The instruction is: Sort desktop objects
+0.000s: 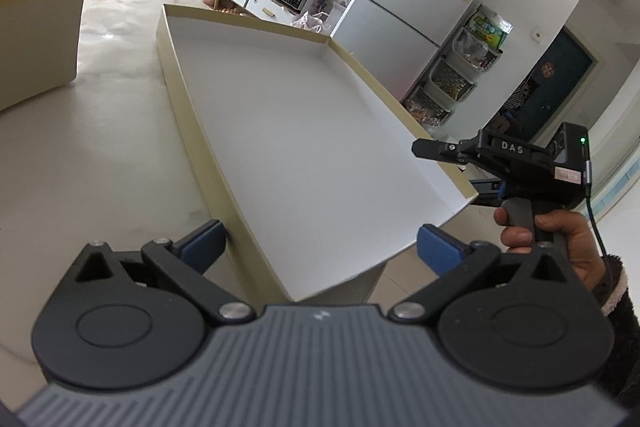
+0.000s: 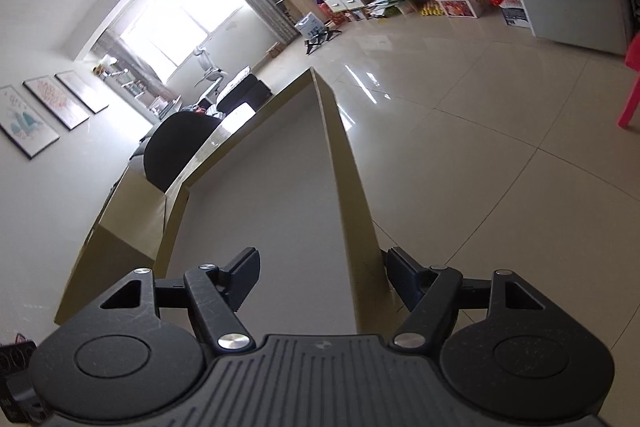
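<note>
While both tongs gape, the tray lies bare — white.

A shallow cardboard tray, its inside matt white paper and its rim and outer wall plain tan board, lies on a smooth, pale desk with a dull sheen. The left gripper is matt black plastic with blue rubbery pads, bright metal pivot pins and a ribbed grey body. The right gripper is scuffed black plastic with ridged black pads. Glossy beige floor tiles mirror the light. A fuzzy dark sleeve has a pale fleece cuff.
</note>
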Demonstrator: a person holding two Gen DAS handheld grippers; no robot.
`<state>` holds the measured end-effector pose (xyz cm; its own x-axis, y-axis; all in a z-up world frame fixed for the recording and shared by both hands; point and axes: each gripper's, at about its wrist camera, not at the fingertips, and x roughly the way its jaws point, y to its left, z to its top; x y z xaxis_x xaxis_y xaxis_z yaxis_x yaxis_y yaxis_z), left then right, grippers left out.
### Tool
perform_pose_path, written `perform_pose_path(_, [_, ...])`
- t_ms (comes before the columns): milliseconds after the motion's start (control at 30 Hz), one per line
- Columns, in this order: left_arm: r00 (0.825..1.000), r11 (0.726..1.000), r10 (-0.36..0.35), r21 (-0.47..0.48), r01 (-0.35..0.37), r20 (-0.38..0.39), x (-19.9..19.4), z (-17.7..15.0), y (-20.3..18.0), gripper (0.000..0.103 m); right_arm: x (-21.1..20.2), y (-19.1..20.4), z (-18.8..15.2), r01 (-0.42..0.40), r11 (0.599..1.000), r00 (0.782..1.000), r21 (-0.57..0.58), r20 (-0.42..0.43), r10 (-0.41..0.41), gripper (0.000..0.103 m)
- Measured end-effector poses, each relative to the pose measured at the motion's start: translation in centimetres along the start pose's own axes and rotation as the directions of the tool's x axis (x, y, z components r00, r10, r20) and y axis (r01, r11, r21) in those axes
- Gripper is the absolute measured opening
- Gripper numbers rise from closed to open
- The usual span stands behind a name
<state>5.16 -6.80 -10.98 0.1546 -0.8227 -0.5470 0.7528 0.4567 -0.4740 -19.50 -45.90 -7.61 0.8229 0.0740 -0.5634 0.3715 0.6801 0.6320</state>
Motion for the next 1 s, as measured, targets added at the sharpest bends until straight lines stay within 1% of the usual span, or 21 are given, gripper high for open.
perform_pose_path(233, [1.000, 1.000, -0.001, 0.000, 0.001, 0.002, 0.4, 0.3, -0.5, 0.103, -0.1, -1.4, 0.2, 0.006, 0.998, 1.000, 0.065, -0.020, -0.005, 0.074])
perform_pose_path(333, [1.000, 1.000, -0.004, 0.000, 0.004, 0.003, 0.3, 0.3, -0.5, 0.103, -0.1, -1.9, 0.2, 0.010, 0.996, 1.000, 0.093, -0.029, -0.007, 0.070])
perform_pose_path(500, [1.000, 1.000, -0.005, -0.004, 0.005, 0.012, 0.3, 0.3, -0.5, 0.103, -0.6, -1.7, 0.0, -0.013, 0.993, 0.999, 0.118, -0.039, 0.018, 0.065])
perform_pose_path(533, [1.000, 1.000, -0.005, -0.004, 0.006, 0.013, 0.3, 0.2, -0.5, 0.103, -0.6, -1.7, -0.1, -0.010, 0.993, 0.999, 0.118, -0.039, 0.015, 0.063])
perform_pose_path(633, [1.000, 1.000, -0.006, -0.004, 0.006, 0.015, 0.2, 0.2, -0.5, 0.103, -0.6, -1.4, -0.4, -0.001, 0.993, 0.999, 0.117, -0.040, 0.005, 0.062])
perform_pose_path(700, [1.000, 1.000, -0.006, -0.008, 0.006, 0.015, 0.2, 0.2, -0.5, 0.103, -1.0, -1.5, -0.4, -0.002, 0.992, 1.000, 0.127, -0.031, 0.006, 0.056])
perform_pose_path(733, [1.000, 1.000, -0.004, -0.009, 0.004, 0.016, 0.2, 0.2, -0.5, 0.103, -1.2, -1.6, -0.4, -0.003, 0.991, 1.000, 0.132, -0.027, 0.006, 0.049])
perform_pose_path(767, [1.000, 1.000, -0.002, -0.009, 0.003, 0.016, 0.2, 0.3, -0.6, 0.103, -1.4, -1.7, -0.3, -0.003, 0.991, 1.000, 0.137, -0.022, 0.006, 0.039])
perform_pose_path(933, [1.000, 1.000, -0.008, -0.014, 0.008, 0.017, 0.3, 0.4, -0.5, 0.103, -2.3, -2.0, -0.3, -0.007, 0.987, 1.000, 0.161, 0.000, 0.007, 0.029])
perform_pose_path(1000, [1.000, 1.000, -0.019, -0.019, 0.019, 0.016, 0.2, 0.4, -0.5, 0.103, -3.1, -1.3, 0.0, -0.006, 0.990, 1.000, 0.143, 0.030, 0.002, 0.027])
